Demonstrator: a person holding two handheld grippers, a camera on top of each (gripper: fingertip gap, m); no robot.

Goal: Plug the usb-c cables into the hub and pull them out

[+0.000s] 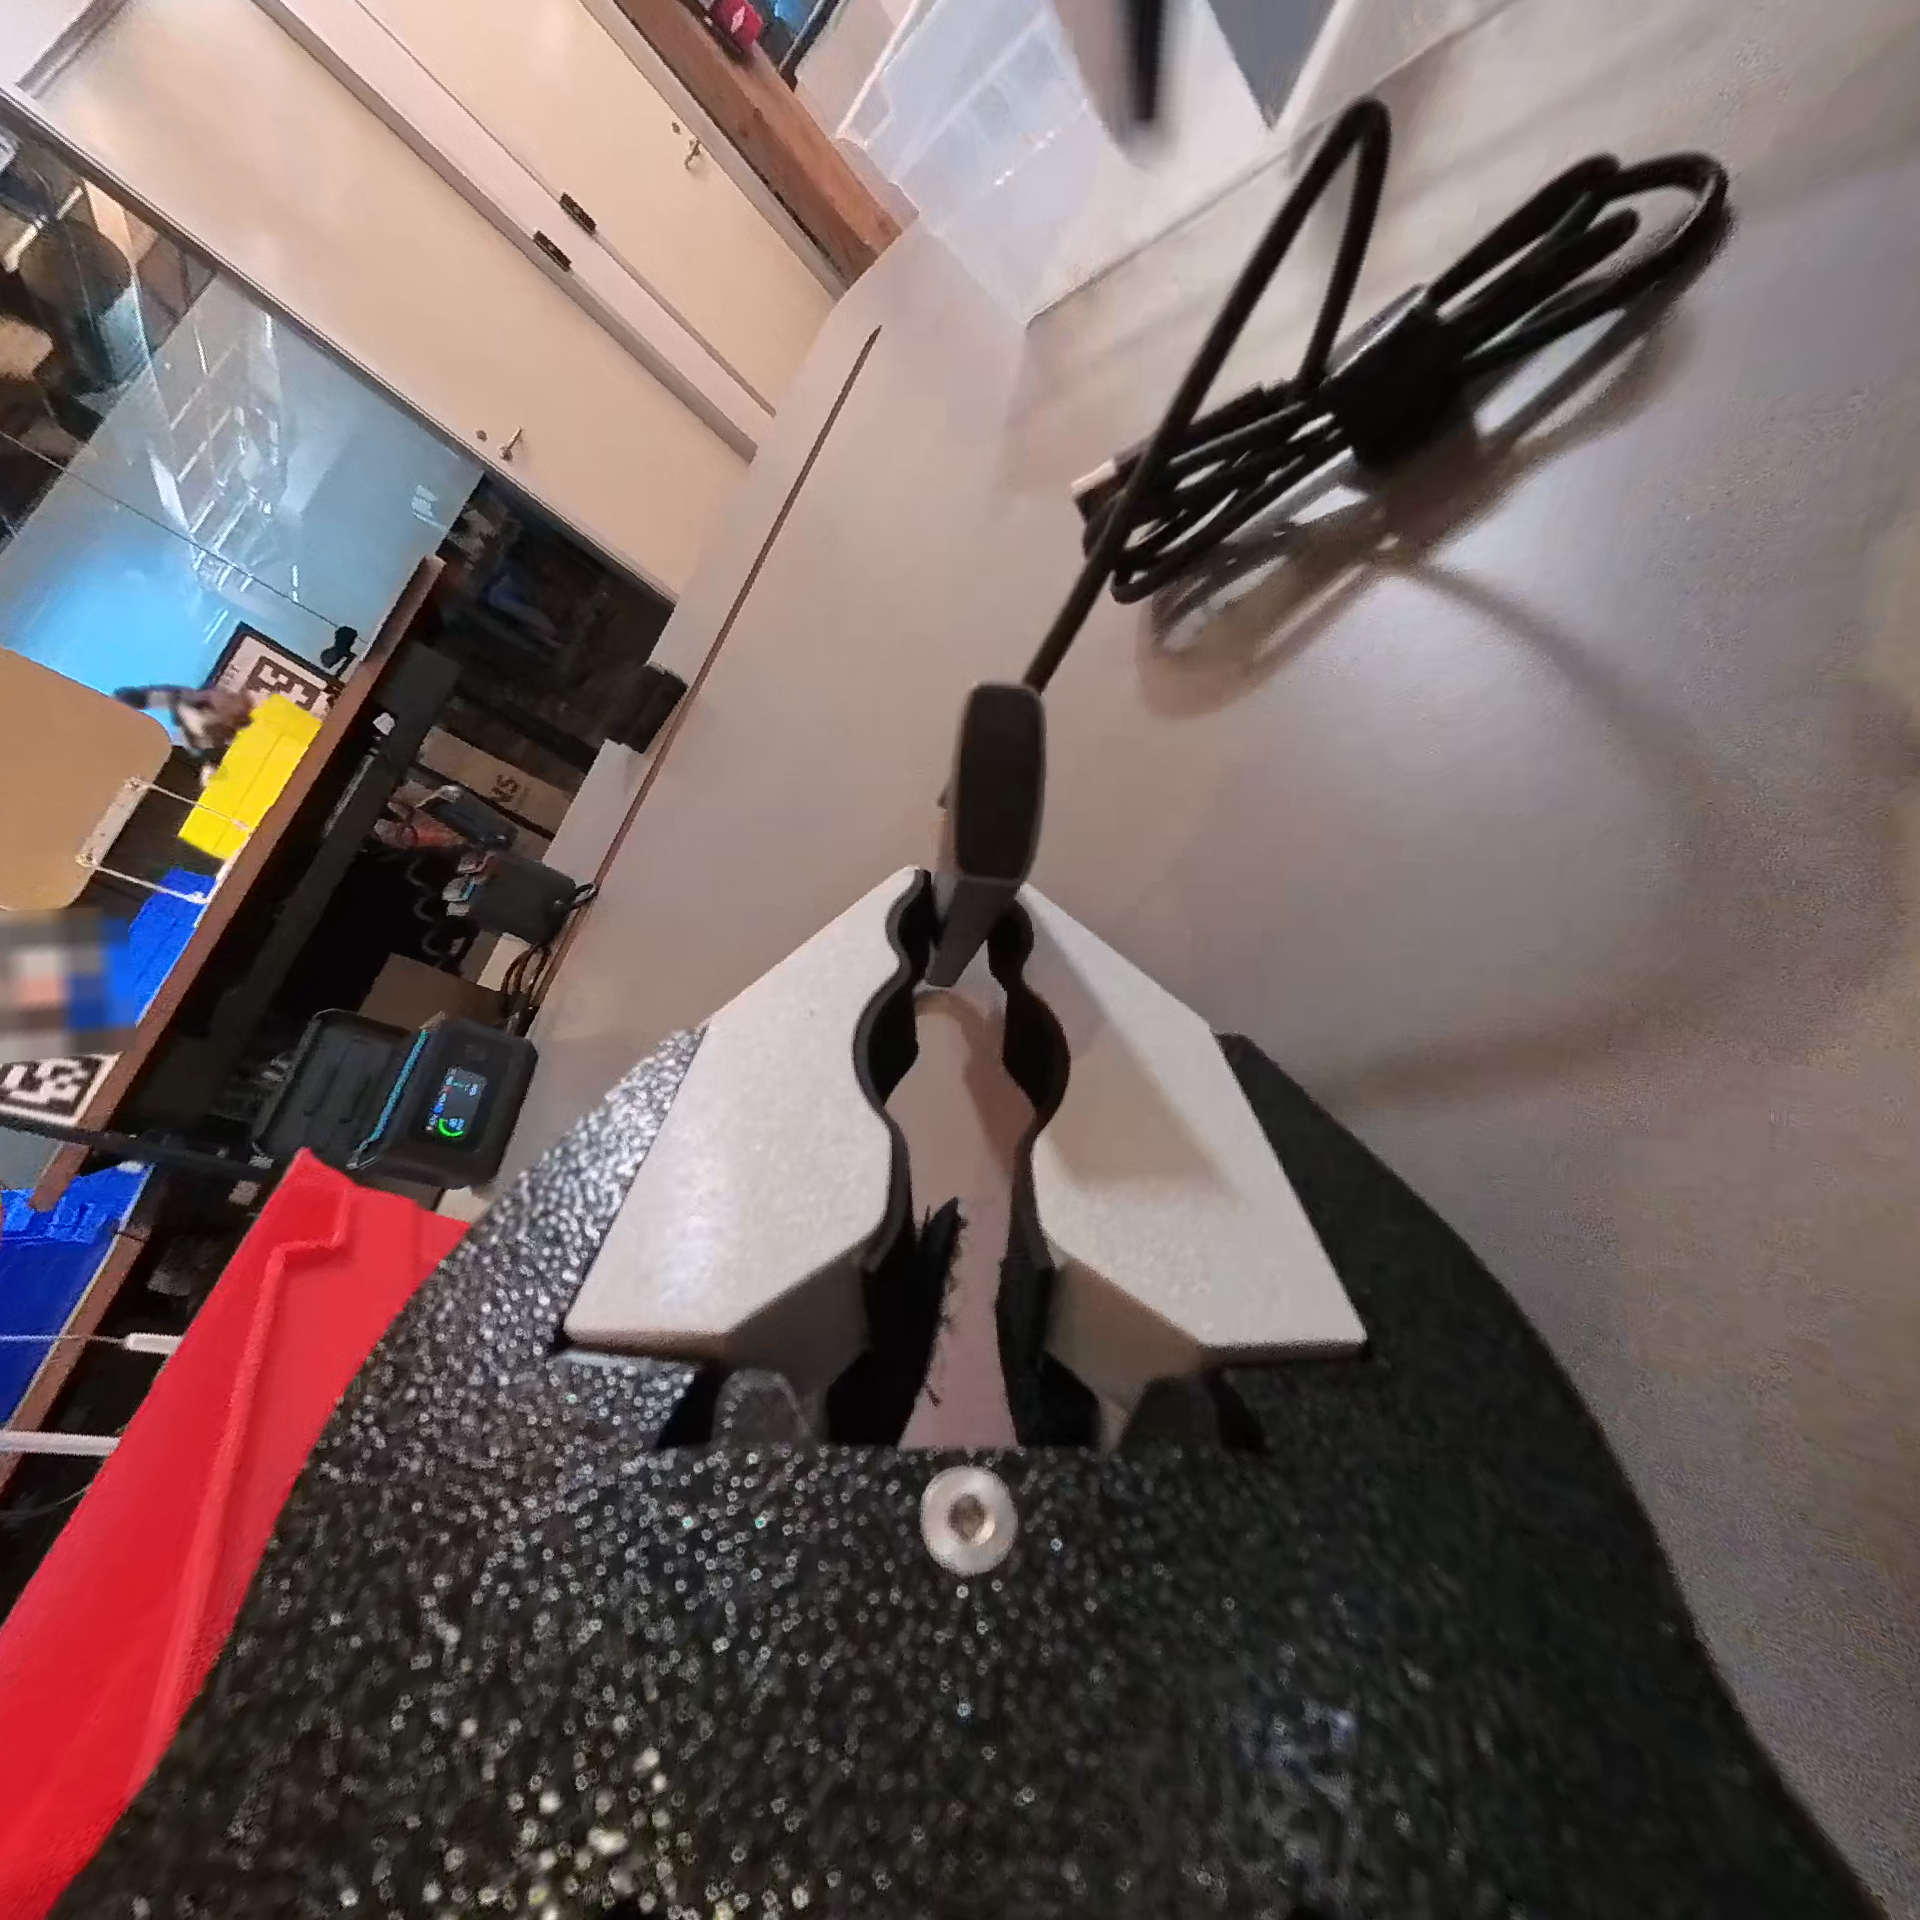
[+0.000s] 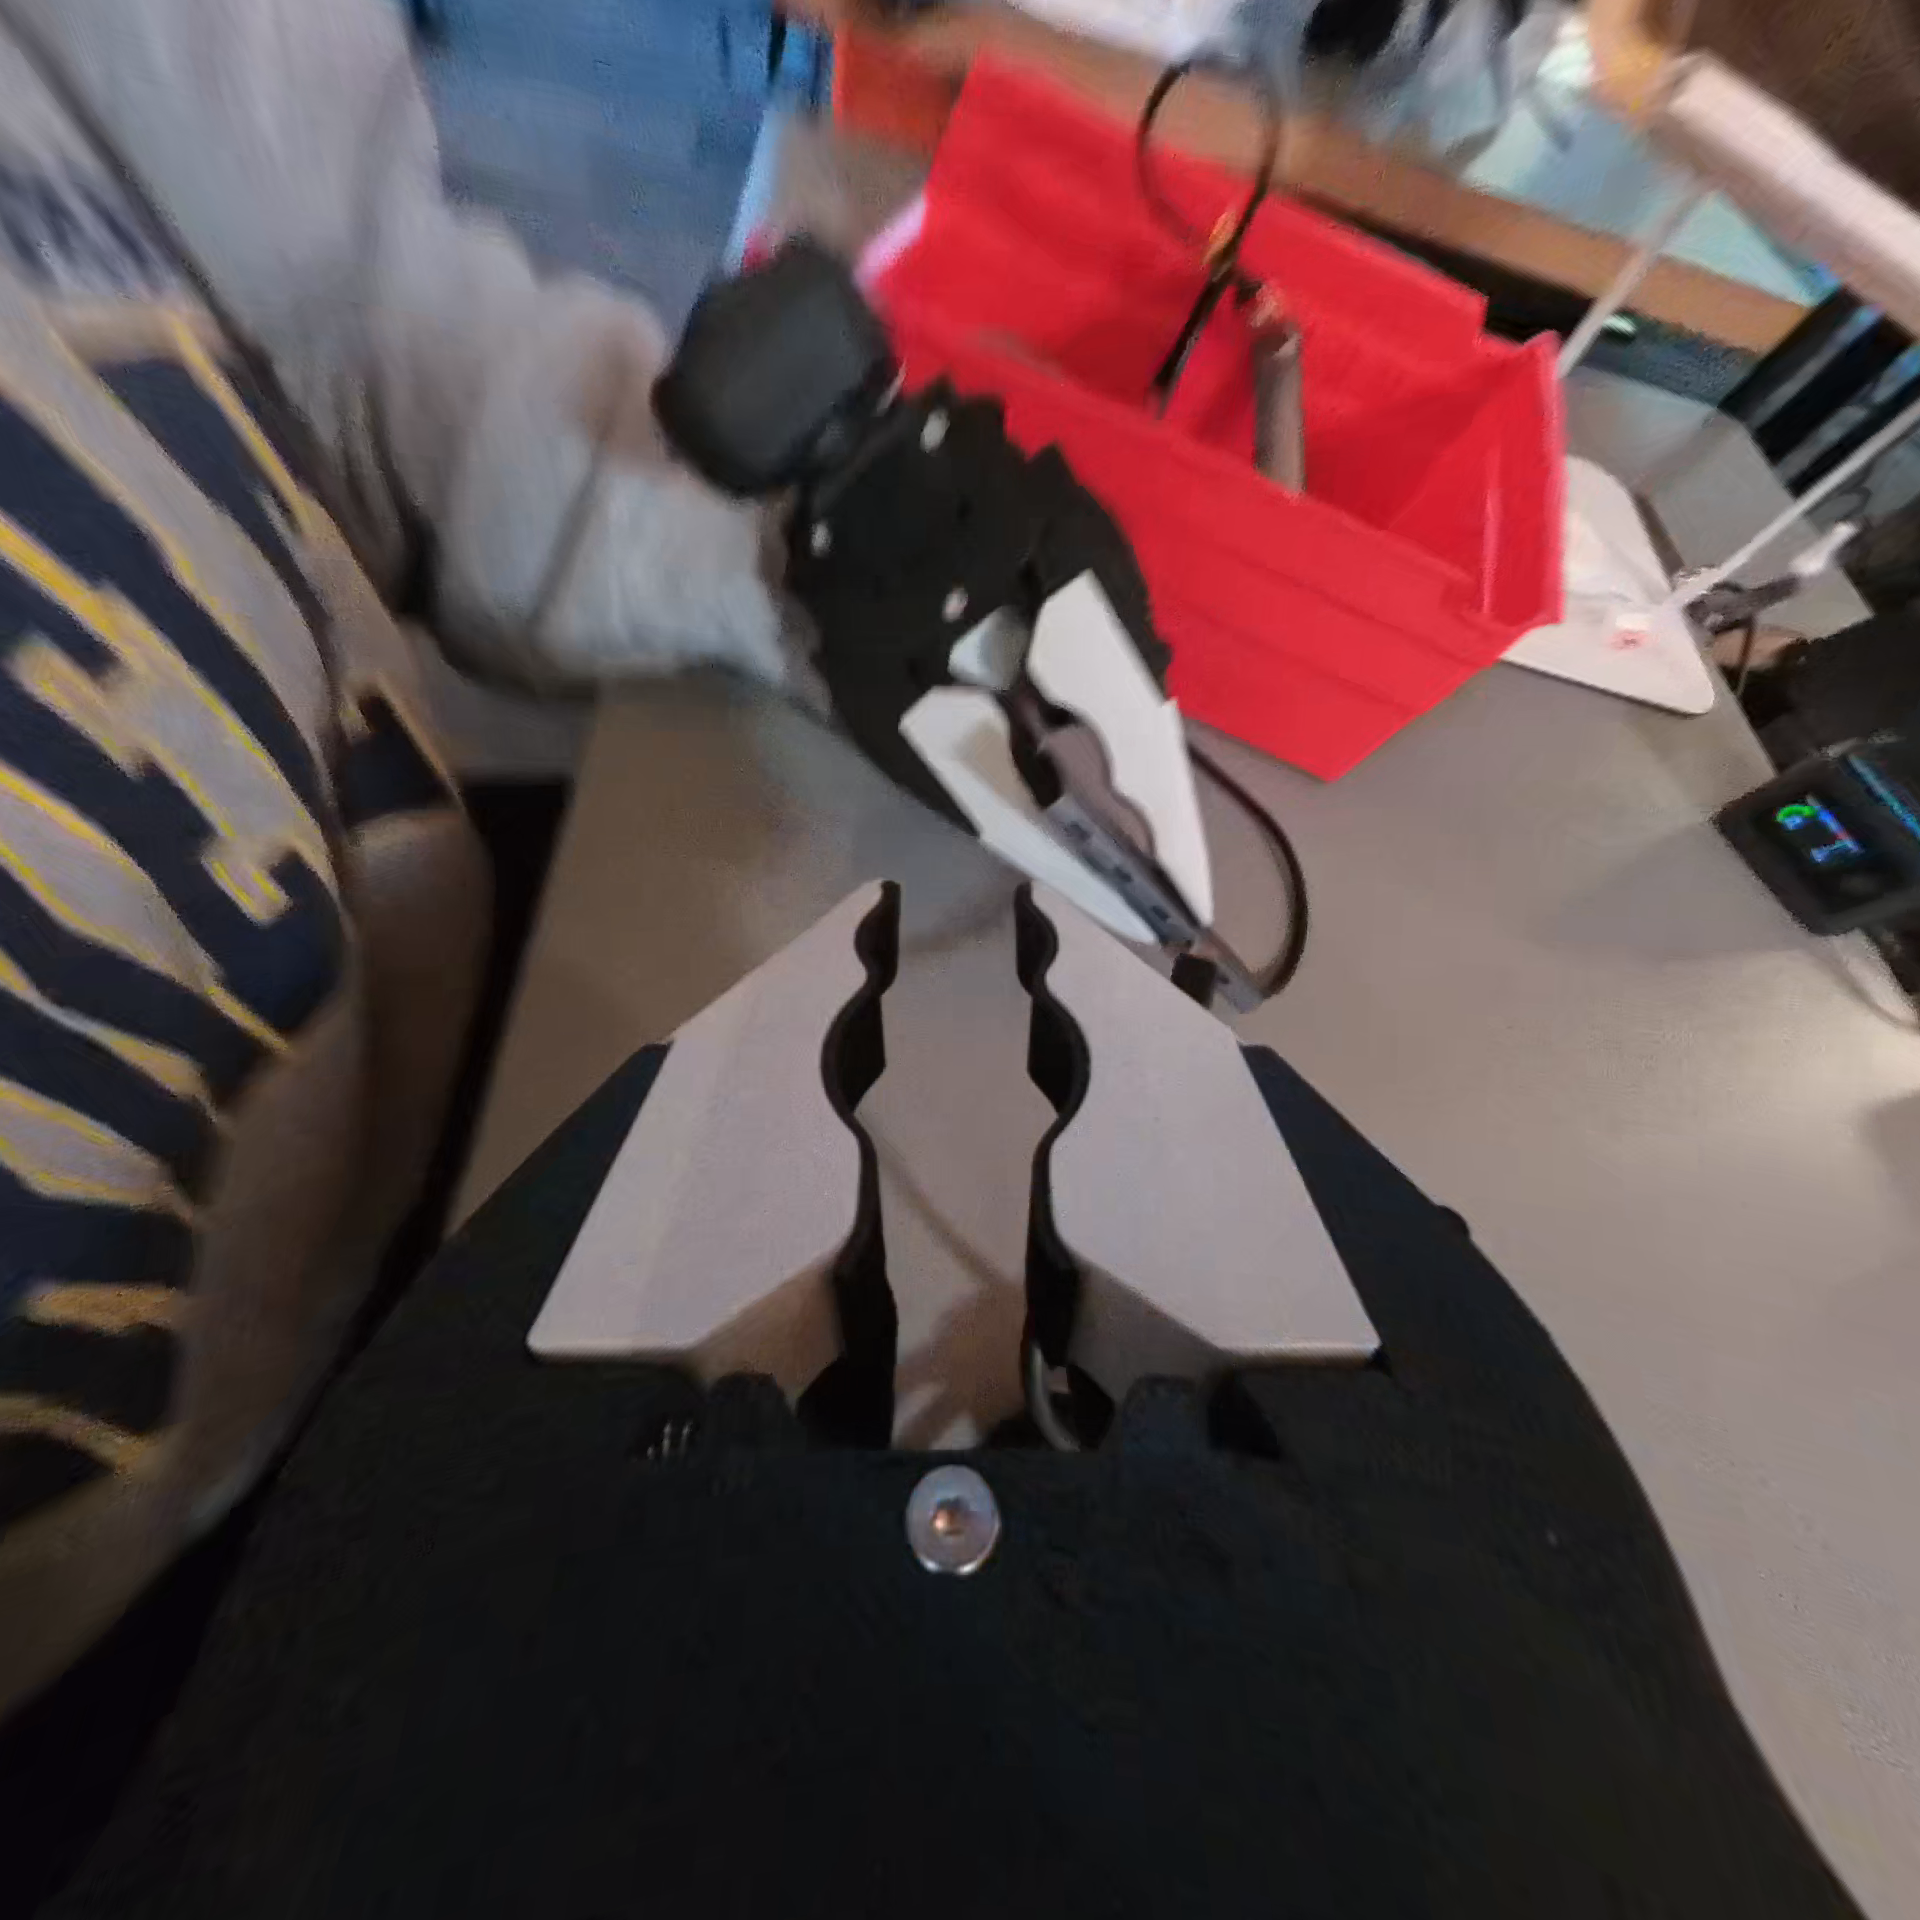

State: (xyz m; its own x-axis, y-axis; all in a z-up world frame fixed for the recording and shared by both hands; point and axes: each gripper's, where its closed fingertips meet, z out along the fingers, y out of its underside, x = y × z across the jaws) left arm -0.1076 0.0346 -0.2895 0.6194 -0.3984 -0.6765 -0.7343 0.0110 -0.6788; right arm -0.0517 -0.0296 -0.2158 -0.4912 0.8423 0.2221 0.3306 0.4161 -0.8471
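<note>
In the left wrist view my left gripper [image 1: 971, 909] is shut on a flat grey hub [image 1: 992, 790], with both pads pressed on its near end, held above the table. A black cable [image 1: 1081, 592] runs from the hub's far end to a strapped black cable bundle [image 1: 1403, 395] lying on the table. The right wrist view shows the left gripper [image 2: 1179, 920] gripping the hub [image 2: 1117, 852] by its flat sides, ports facing out. A small black plug [image 2: 1195, 977] sits at the hub's lower edge; I cannot tell whether it is seated. My right gripper [image 2: 954, 914] is open and empty, just left of the hub.
A red bin [image 2: 1299, 582] stands behind the left gripper; it also shows in the left wrist view [image 1: 156, 1507]. A black device with a lit screen [image 2: 1829, 842] sits at the table's right edge. A person in a patterned sweater [image 2: 156, 831] is at the left. The grey table [image 2: 1507, 1039] extends right. Tip to tip, the grippers are about 11 cm apart.
</note>
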